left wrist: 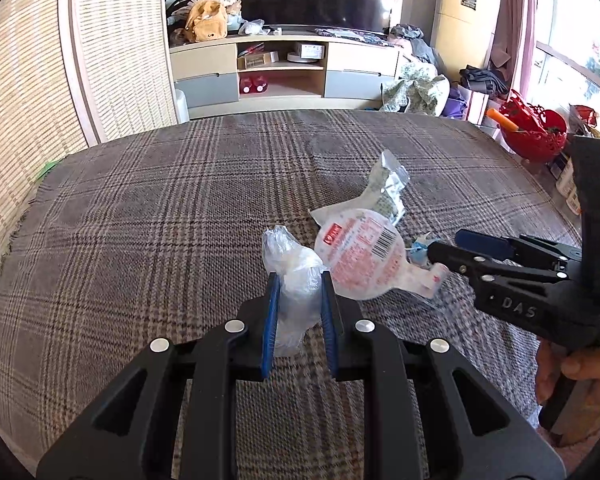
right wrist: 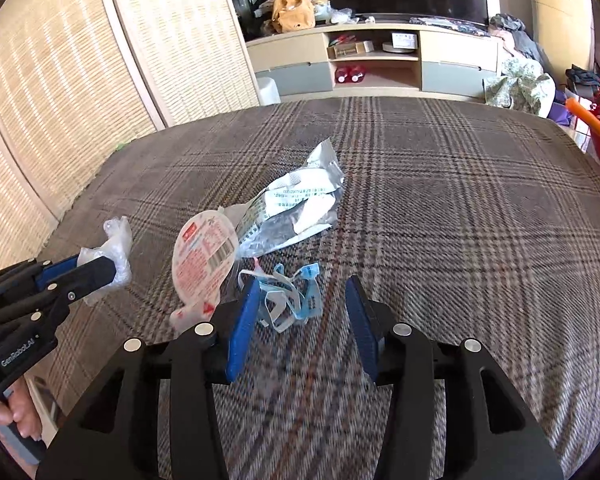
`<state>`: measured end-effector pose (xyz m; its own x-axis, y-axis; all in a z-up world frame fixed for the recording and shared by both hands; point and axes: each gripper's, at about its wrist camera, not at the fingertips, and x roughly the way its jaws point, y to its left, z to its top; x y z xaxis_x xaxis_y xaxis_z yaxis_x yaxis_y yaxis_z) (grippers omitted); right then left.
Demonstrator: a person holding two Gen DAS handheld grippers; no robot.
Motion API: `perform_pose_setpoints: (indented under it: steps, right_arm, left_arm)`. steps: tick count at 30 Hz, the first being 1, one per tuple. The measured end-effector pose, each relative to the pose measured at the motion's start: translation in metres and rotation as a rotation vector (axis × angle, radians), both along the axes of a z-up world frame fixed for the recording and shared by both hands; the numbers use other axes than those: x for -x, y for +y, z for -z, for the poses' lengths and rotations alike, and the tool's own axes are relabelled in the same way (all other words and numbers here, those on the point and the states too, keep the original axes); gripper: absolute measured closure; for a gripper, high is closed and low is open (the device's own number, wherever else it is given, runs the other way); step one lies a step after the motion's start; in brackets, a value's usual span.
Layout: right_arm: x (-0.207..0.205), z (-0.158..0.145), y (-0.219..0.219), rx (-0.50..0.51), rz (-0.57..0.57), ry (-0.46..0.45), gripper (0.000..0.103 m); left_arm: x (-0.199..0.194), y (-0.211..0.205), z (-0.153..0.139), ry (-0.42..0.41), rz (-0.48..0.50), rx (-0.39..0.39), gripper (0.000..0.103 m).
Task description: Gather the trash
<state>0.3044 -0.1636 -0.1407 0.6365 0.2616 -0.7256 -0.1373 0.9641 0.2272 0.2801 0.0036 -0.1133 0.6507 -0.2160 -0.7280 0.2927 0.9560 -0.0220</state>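
My left gripper (left wrist: pixel 300 280) is shut on a crumpled clear plastic bag (left wrist: pixel 296 264), held just above the plaid blanket (left wrist: pixel 160 208). The right wrist view shows the same bag (right wrist: pixel 118 240) in the left gripper (right wrist: pixel 108 268) at the left. My right gripper (right wrist: pixel 303 282) is open over a tangle of blue and white strips (right wrist: pixel 292 300), and its pads are not pressing on them. Just left of the strips lies a round pink-printed pouch (right wrist: pixel 204 264). Behind it sits a torn silver and white wrapper (right wrist: pixel 296 208). The left wrist view shows the right gripper (left wrist: pixel 444 242) beside the pouch (left wrist: pixel 360 252).
Woven sliding doors (left wrist: pixel 112 60) stand along the left of the bed. A TV cabinet (left wrist: pixel 280 72) runs beyond the far edge, with heaped clothes (left wrist: pixel 416 88) to its right. A red basket (left wrist: pixel 536 136) sits at the right side.
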Motion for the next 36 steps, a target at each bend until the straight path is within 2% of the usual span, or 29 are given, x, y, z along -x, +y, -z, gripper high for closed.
perform_pose_setpoints:
  steps: [4, 5, 9, 18, 28, 36]
  right_arm:
    - [-0.01, 0.009, 0.009, -0.014, -0.033, 0.024, 0.056]
    - [-0.01, 0.009, 0.01, -0.015, -0.034, 0.018, 0.059]
    - [-0.002, 0.004, 0.01, -0.03, -0.044, 0.002, 0.082]
    - [0.056, -0.027, -0.011, 0.0, -0.04, -0.073, 0.083]
    - [0.129, -0.048, -0.037, -0.001, -0.003, -0.12, 0.083]
    - [0.186, -0.051, -0.048, -0.043, 0.013, -0.152, 0.083]
  left_arm:
    - [-0.008, 0.002, 0.004, 0.009, -0.005, 0.004, 0.085]
    - [-0.008, 0.003, 0.005, 0.009, -0.006, 0.004, 0.085]
    - [-0.005, 0.004, 0.005, 0.011, -0.008, 0.0, 0.085]
    - [0.033, -0.007, -0.012, -0.021, 0.005, 0.001, 0.085]
    - [0.115, -0.03, -0.026, -0.045, 0.037, 0.057, 0.084]
    - [0.184, -0.046, -0.019, -0.061, 0.074, 0.073, 0.084]
